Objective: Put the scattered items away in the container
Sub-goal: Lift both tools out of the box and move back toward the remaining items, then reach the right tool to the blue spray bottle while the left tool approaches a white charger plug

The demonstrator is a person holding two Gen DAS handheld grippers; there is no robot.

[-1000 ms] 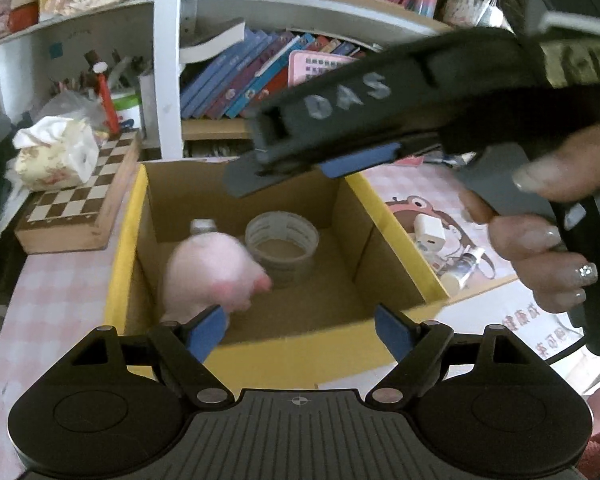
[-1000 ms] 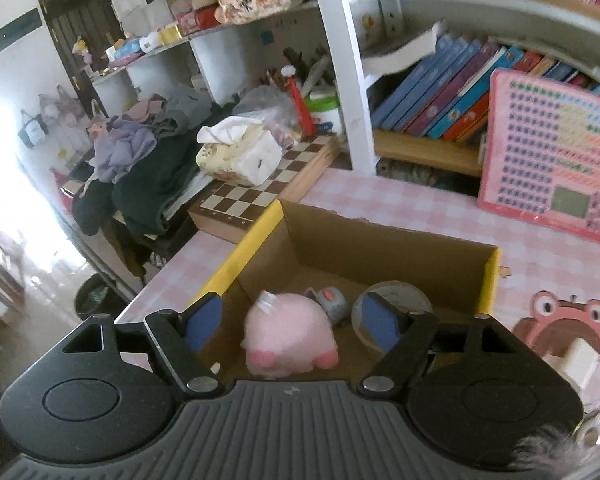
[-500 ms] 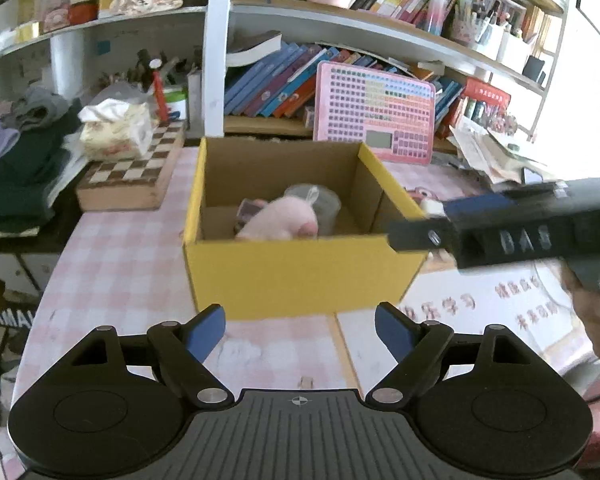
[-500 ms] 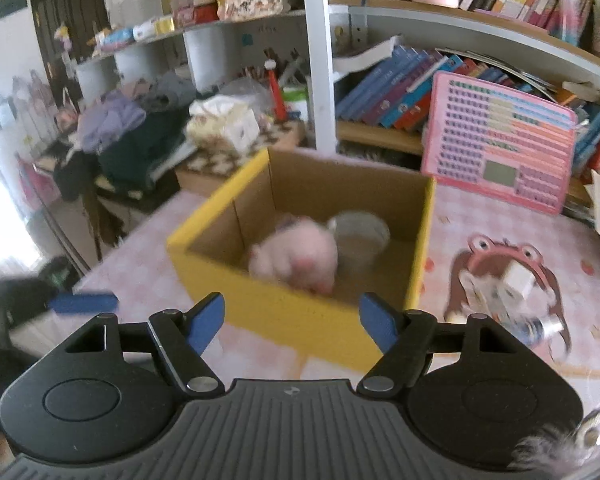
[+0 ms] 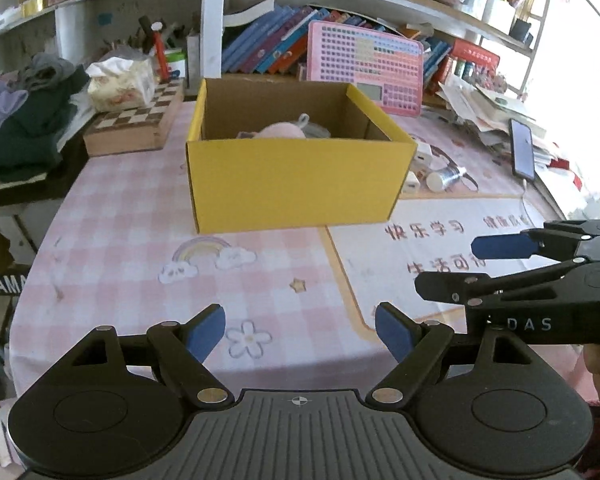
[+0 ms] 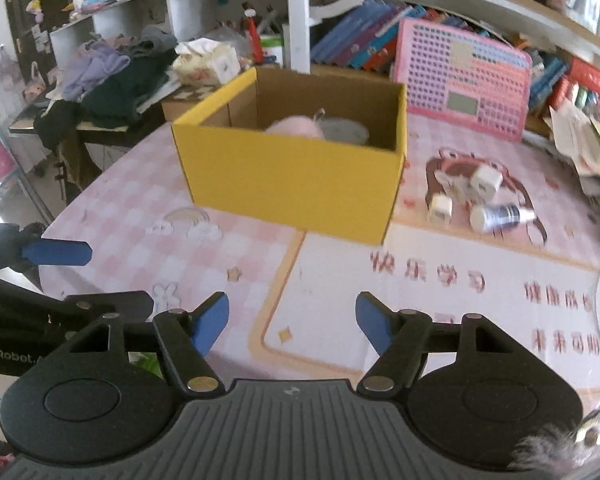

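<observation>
Yellow cardboard makes up the box (image 5: 296, 184), and it sits on the pink checked surface (image 5: 140, 256). Inside the box, a pink soft toy (image 5: 282, 131) pokes up over the near wall. A grey roll of tape (image 6: 346, 130) lies inside the box too, touching the soft toy.

Outside the box, just beside its right wall, 2 white plugs (image 6: 486, 182) (image 6: 440, 208) lie on a brown frog picture on the surface. A small silver bottle (image 6: 498, 216) lies on its side next to the plugs, also right of the box.

Behind the box, a pink toy board (image 5: 366, 68) leans on a shelf full of books (image 5: 260, 46). To the left of the box sits a wooden chess board (image 5: 138, 126) with a tissue pack (image 5: 122, 84) on it.

Both grippers are in front of the box, well apart from it. The left hand-held gripper (image 5: 300, 330) has its blue pads spread wide, and nothing is between them. The right hand-held gripper (image 6: 292, 324) is not quite as wide. Its jaws have just been closing, and there is nothing between them, only the surface below. From the left camera, the right hand-held gripper shows from the side at the right edge, in front of the box and to its right.
</observation>
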